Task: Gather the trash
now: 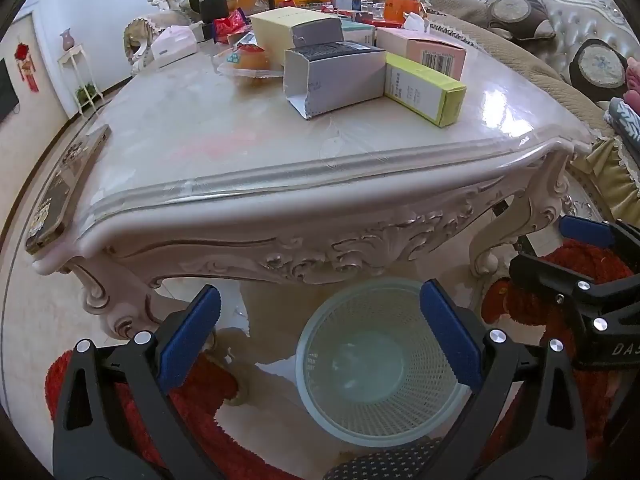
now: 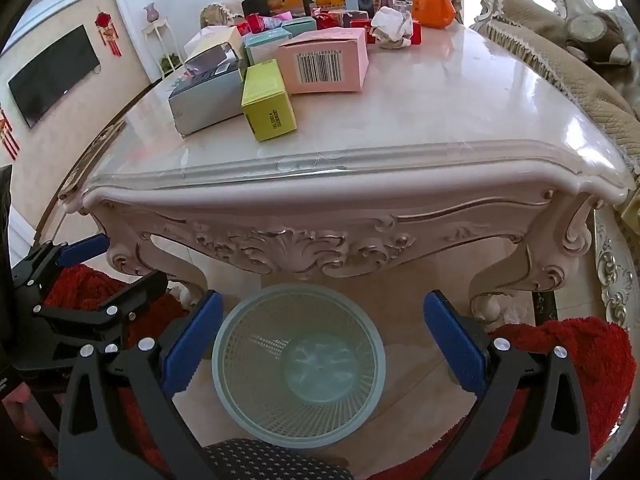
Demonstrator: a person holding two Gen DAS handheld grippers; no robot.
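Worktop: cartons ahead of both grippers.
Left gripper: spread, empty.
Right gripper: spread, empty.
Risk: carton missing the basket below.

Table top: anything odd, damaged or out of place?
Yes. The grey box lies on its side, end flap torn open. A crumpled white paper sits among the boxes. A phone overhangs the table corner. The basket is empty.
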